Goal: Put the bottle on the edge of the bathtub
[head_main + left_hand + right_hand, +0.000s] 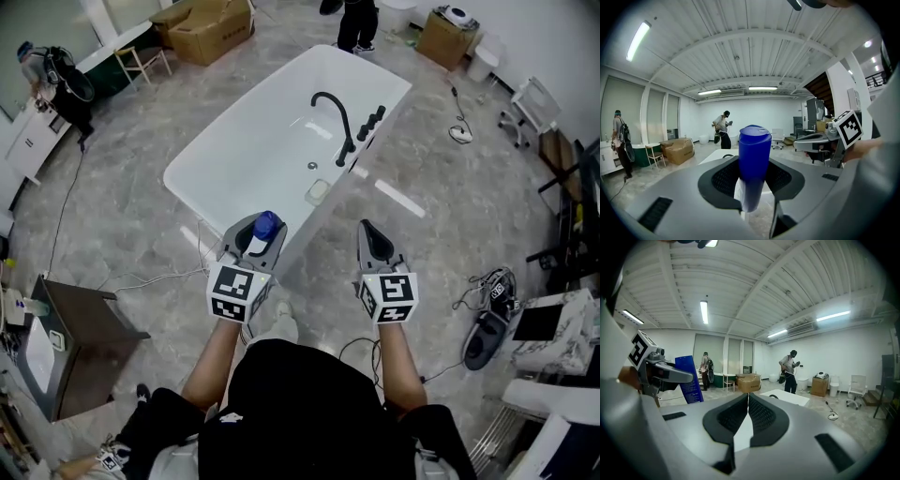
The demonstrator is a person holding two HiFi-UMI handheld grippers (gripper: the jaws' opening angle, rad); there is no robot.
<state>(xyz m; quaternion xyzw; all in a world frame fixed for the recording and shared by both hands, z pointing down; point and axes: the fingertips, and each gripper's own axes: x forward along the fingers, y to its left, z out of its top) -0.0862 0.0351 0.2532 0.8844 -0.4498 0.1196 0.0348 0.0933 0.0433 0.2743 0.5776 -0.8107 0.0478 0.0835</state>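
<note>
Between the left tongs [752,177], gripped, the blue plastic bottle [754,150] stands upright, cap up; right tongs [748,404] closed, empty.

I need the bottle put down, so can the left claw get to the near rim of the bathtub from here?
Probably yes. The left claw, shut on the bottle, hovers by the near rim of the bathtub, and nothing shows between them.

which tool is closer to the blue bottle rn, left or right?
Left. The left tool grips the blue bottle, upright between its jaws. The right tool, shut and empty, sits to the bottle's right, apart from it.
</note>
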